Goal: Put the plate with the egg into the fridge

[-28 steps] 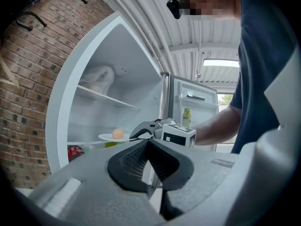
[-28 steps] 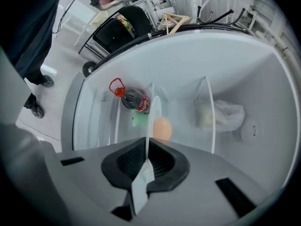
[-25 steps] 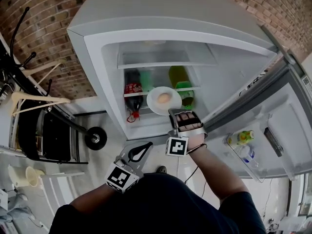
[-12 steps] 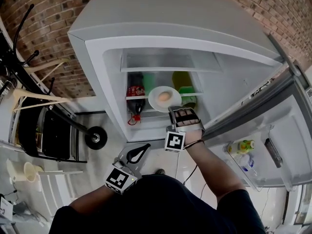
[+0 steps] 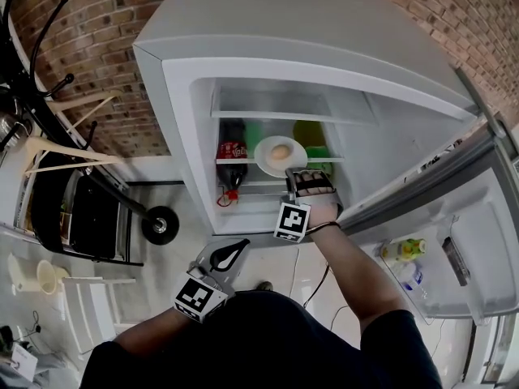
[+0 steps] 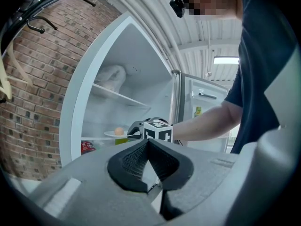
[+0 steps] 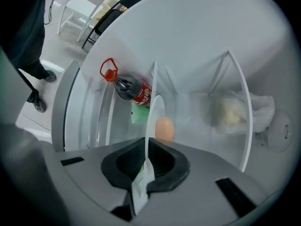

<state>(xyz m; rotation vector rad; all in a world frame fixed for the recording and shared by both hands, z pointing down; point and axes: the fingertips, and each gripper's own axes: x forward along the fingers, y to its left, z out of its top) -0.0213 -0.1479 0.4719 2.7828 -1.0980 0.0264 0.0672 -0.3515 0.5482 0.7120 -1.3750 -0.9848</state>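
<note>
A white plate (image 5: 280, 154) with a brown egg (image 5: 278, 151) on it is inside the open fridge (image 5: 195, 128), level with the middle glass shelf. My right gripper (image 5: 294, 174) is shut on the plate's near rim. In the right gripper view the plate (image 7: 151, 121) runs edge-on out of the pinched jaws, with the egg (image 7: 164, 128) beside it. I cannot tell whether the plate rests on the shelf. My left gripper (image 5: 240, 245) hangs low in front of the fridge, shut and empty. Its own view shows the plate (image 6: 113, 134) and egg (image 6: 119, 131) beyond its closed jaws.
A cola bottle (image 5: 231, 156) stands left of the plate, and green containers (image 5: 310, 136) sit behind it. The open fridge door (image 5: 454, 241) at the right holds bottles (image 5: 403, 250). A bagged item (image 7: 230, 112) lies on the upper shelf. Black chairs and wooden hangers (image 5: 65, 160) stand left.
The right gripper has carried the plate with the egg further into the fridge, up to the middle shelf. The left gripper has stayed where it was.
</note>
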